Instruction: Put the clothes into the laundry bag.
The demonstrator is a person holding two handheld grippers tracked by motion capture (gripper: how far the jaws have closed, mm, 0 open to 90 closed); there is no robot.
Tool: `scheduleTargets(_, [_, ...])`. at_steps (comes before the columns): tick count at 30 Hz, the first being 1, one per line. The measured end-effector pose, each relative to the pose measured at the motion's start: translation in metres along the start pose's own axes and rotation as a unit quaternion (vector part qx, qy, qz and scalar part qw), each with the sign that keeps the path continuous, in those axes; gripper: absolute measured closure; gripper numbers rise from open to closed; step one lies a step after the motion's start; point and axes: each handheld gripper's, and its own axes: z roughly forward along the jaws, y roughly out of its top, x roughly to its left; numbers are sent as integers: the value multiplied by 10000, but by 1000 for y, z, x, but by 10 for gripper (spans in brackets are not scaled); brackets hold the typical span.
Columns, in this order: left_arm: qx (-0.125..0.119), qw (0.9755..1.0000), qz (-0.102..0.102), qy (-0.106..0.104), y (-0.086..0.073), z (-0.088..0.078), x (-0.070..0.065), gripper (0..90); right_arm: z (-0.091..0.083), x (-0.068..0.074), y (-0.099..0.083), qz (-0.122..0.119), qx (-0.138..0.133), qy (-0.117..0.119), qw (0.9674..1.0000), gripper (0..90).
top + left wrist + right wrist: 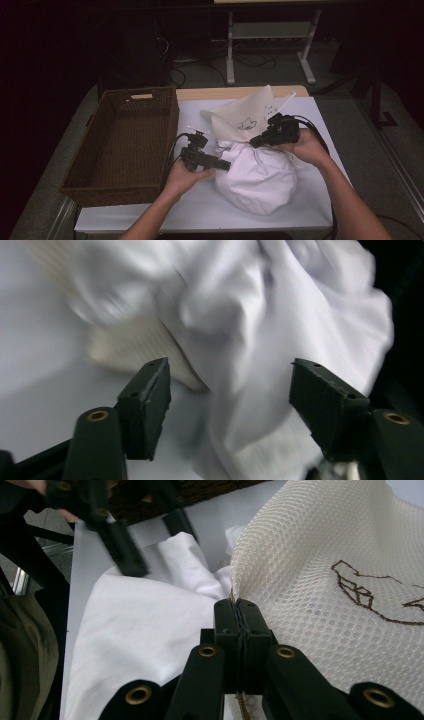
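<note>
Right hand-held gripper (235,611) clamped on mesh bag (245,116) edge: keep lifted. Left hand-held gripper (230,390), jaws wide, nothing held: regrasp white cloth (257,177), push deeper inside.

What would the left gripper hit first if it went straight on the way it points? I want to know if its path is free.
Not free: the left gripper, jaws open, points at the bunched white cloth just ahead, so it would likely meet that first. The cream mesh bag lies close by; blur leaves depth uncertain.
</note>
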Motion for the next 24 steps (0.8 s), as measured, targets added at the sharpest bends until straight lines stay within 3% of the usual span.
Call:
scheduleTargets(4, [228,9991,-182,-313,-1,30,1,303,2,0,1,-24,34,2,10000,885])
scheduleTargets(6, [216,9990,-145,-357,3,48,0,438,3,1,2,-41,56,22,10000,885])
scheduleTargets(8, [231,9995,166,-108,10,65,-5,585,5,2,3,-89,98,47,9999,885])
scheduleTargets(9, [109,9996,239,-65,13,70,-5,673,6,3,2,-105,142,73,9998,885])
scheduleTargets(10, [-87,9995,143,-275,15,71,-3,790,6,5,2,-133,181,93,9997,885])
scheduleTargets(11, [-162,9993,96,-313,16,71,-3,830,6,5,2,-141,194,117,9996,885])
scheduleTargets(13, [-237,9991,295,-209,20,68,-10,845,4,6,1,-158,210,128,9996,886])
scheduleTargets(15, [-463,9978,402,-259,23,58,-16,852,3,8,1,-165,197,156,9995,886])
scheduleTargets(18, [-776,9958,395,-279,30,42,-22,855,2,13,2,-248,183,190,9993,886])
scheduleTargets(21, [-796,9955,427,-268,31,37,-23,855,0,19,6,-300,46,315,9990,888])
scheduleTargets(24, [-898,9952,285,-256,30,40,-18,854,0,27,11,-405,16,478,9980,889])
